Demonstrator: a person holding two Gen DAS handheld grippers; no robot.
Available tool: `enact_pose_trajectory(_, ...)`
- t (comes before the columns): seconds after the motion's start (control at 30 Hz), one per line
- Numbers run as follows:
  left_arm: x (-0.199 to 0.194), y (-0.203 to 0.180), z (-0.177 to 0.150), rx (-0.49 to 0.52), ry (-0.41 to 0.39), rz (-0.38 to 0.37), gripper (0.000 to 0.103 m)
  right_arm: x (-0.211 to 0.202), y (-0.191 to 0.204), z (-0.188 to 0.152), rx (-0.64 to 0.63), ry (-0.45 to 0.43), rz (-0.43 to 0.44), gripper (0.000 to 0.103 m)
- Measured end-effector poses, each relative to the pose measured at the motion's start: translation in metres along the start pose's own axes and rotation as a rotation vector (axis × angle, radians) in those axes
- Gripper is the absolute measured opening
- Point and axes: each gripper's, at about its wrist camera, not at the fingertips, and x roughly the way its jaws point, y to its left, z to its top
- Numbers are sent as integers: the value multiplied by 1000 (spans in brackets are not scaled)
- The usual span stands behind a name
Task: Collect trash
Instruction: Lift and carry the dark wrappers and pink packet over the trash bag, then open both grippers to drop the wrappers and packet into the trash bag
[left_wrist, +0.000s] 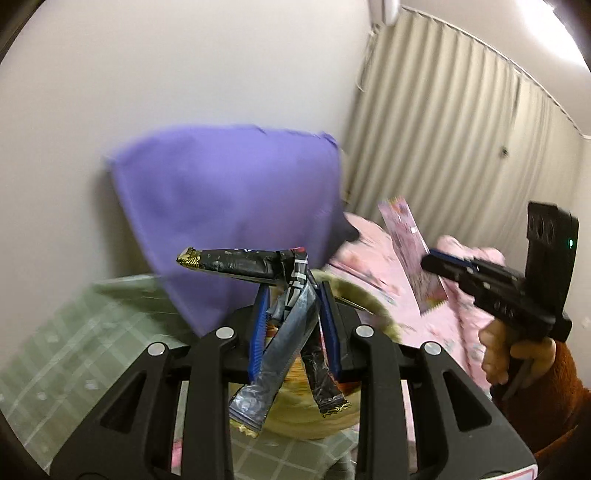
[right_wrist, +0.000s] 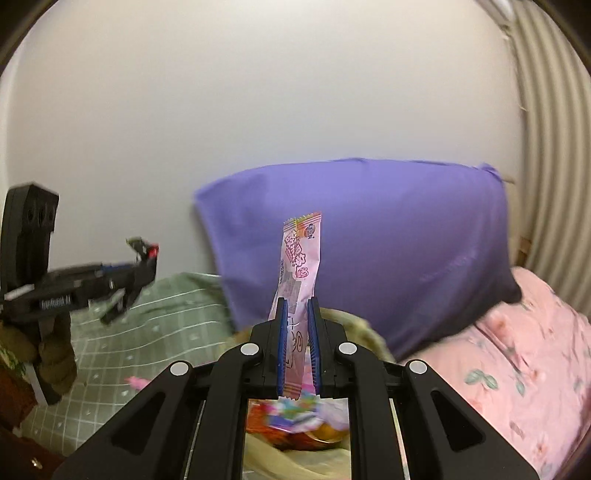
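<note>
My left gripper (left_wrist: 293, 295) is shut on crumpled black and silver wrappers (left_wrist: 291, 306); one black strip (left_wrist: 236, 262) sticks out to the left and two ends hang down between the fingers. It also shows in the right wrist view (right_wrist: 142, 264) at the left, held above the bed. My right gripper (right_wrist: 297, 306) is shut on a long pink snack wrapper (right_wrist: 301, 254) that stands upright between the blue pads. In the left wrist view the right gripper (left_wrist: 428, 262) is at the right, holding the pink wrapper (left_wrist: 408, 254).
A purple pillow (right_wrist: 369, 240) leans against the white wall. A green checked bedsheet (right_wrist: 155, 314) lies left, a pink floral quilt (right_wrist: 528, 354) right. Colourful wrappers (right_wrist: 295, 424) lie in something yellowish below the right gripper. Beige curtains (left_wrist: 461, 122) hang at the right.
</note>
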Motion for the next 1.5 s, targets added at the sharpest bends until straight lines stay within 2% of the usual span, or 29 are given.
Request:
enact_pose_trajectory(0.1, 40, -8, -9, -8, 90, -79, 25, 2, -14, -9, 33, 25, -18, 12)
enact_pose_trajectory(0.2, 71, -13, -20, 5, 169, -128, 25, 19, -26, -29, 42, 100, -7, 12)
enact_pose_trajectory(0.3, 106, -16, -33, 24, 262, -131, 25, 43, -33, -46, 57, 170, -3, 12)
enact_pose_trajectory(0.37, 127, -14, -40, 24, 314, -104, 25, 54, -38, -52, 66, 197, 1, 12)
enact_pose_trajectory(0.43, 140, -10, -42, 11, 333, -92, 25, 69, -40, -60, 60, 225, 11, 12)
enact_pose_trajectory(0.63, 145, -3, -41, -37, 332, -109, 25, 88, -36, -71, 47, 249, 36, 12)
enact_pose_trajectory(0.73, 154, -1, -37, -37, 331, -106, 25, 95, -40, -70, 49, 251, 44, 12)
enact_pose_trajectory(1.03, 161, 13, -20, -137, 295, -134, 25, 102, -47, -64, 56, 247, 87, 12)
enact_pose_trajectory(1.13, 166, 13, -18, -143, 308, -158, 29, 103, -46, -67, 44, 249, 96, 12)
enact_pose_trajectory(1.23, 174, 9, -16, -123, 331, -144, 31, 107, -46, -72, 37, 261, 96, 12)
enact_pose_trajectory(1.3, 177, 8, -16, -133, 341, -137, 33, 109, -46, -75, 41, 268, 97, 12)
enact_pose_trajectory(1.43, 169, 9, -17, -174, 310, -132, 52, 109, -46, -77, 33, 267, 95, 12)
enact_pose_trajectory(1.5, 165, 8, -19, -177, 297, -114, 56, 109, -45, -76, 29, 267, 95, 12)
